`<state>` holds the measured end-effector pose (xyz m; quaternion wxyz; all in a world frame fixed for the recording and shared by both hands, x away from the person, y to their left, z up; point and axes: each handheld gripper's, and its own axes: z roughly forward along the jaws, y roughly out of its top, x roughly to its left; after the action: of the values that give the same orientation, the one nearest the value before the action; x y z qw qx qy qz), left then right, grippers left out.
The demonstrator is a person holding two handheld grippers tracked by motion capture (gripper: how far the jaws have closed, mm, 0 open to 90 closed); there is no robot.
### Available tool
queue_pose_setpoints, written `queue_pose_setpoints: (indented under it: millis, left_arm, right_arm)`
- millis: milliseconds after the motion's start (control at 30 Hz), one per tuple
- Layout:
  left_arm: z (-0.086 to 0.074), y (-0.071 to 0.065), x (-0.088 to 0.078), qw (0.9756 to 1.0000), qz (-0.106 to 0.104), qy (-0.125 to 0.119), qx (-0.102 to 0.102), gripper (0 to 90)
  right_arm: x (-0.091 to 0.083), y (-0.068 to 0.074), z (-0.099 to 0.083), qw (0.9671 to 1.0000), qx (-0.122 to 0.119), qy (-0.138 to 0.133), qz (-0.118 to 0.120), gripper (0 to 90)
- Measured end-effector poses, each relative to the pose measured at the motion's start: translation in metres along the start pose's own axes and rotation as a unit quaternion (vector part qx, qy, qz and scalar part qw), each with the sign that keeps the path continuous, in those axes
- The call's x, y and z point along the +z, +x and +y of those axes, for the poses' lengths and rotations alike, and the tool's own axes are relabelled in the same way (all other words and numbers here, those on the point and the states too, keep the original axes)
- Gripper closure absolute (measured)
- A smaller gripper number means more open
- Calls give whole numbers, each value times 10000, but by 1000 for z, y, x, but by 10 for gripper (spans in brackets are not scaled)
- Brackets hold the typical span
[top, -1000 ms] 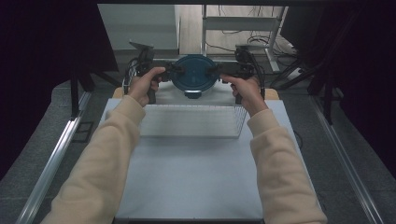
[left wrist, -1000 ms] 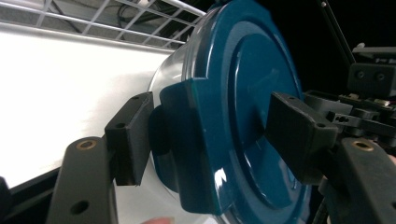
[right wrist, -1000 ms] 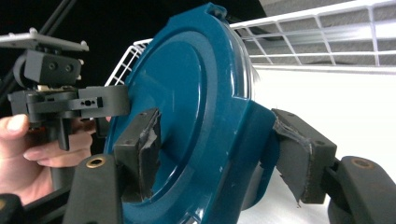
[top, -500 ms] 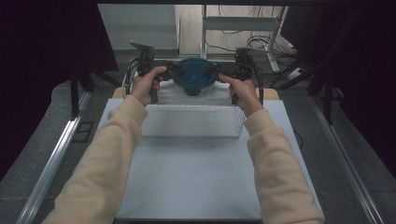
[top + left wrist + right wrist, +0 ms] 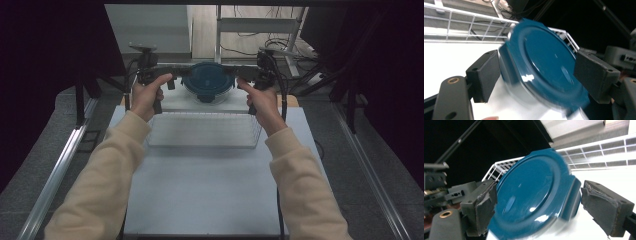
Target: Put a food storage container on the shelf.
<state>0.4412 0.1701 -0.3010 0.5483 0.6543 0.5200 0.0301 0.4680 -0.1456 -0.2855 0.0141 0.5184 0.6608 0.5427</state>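
Observation:
A round clear container with a dark blue lid (image 5: 207, 79) is held up between my two grippers, just beyond the white wire basket (image 5: 202, 130). My left gripper (image 5: 175, 79) comes in from the left. In the left gripper view its jaws press on opposite sides of the container (image 5: 544, 67), one against a lid latch. My right gripper (image 5: 240, 79) comes in from the right, and in the right gripper view its worn pads (image 5: 599, 205) close on the container (image 5: 531, 195) the same way. The container is blurred in both gripper views.
A white block (image 5: 200, 102) lies under the container, behind the basket. The pale table mat (image 5: 210, 190) stretches toward the person. Metal rails (image 5: 60, 165) run along both sides, with dark curtains (image 5: 45, 60) and cables (image 5: 280, 42) at the back.
The hands and grippers have shifted slightly around the container, which stays between them behind the basket. The blur shows that it is moving.

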Motion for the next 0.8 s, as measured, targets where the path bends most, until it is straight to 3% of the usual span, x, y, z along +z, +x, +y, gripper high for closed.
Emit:
queue_pose_setpoints:
  millis: [33, 100, 233, 367, 400, 467, 633, 667, 700, 767, 800]
  left_arm:
    - [-5, -4, -6, 9999, 29, 4, 132, 225]
    - [-24, -15, -22, 9989, 46, -8, 464, 225]
    - [-60, -29, -46, 9959, -80, -27, 895, 224]
    - [-97, -37, -59, 9923, -218, 136, 1214, 241]
    - [-97, -37, -59, 9923, -218, 136, 1214, 248]
    - [-125, -37, -67, 9898, -155, 148, 1406, 271]
    - [-168, -28, -70, 9895, -4, 255, 1425, 297]
    - [-168, -28, -70, 9895, -4, 255, 1425, 296]
    - [-181, -23, -68, 9885, -73, 486, 1431, 294]
    - [-187, -21, -67, 9882, -96, 589, 1412, 289]
    - [-195, -18, -65, 9872, -106, 695, 1430, 289]
  right_arm:
    - [-10, 6, -8, 9992, -404, 15, -65, 131]
    - [-20, 10, -19, 9963, -846, 56, -153, 131]
    - [-41, 14, -45, 9887, -1474, 195, -175, 136]
    - [-56, 13, -70, 9862, -1624, 305, -77, 143]
    - [-56, 13, -70, 9862, -1624, 305, -77, 143]
    - [-64, 13, -89, 9844, -1730, 328, -25, 144]
    - [-73, 9, -127, 9799, -1944, 434, 62, 163]
    - [-74, 8, -135, 9790, -1979, 474, 80, 168]
    - [-76, 6, -142, 9782, -2013, 503, 101, 170]
    - [-78, 4, -150, 9775, -2038, 526, 112, 171]
    - [-82, -1, -166, 9771, -2056, 534, 135, 181]
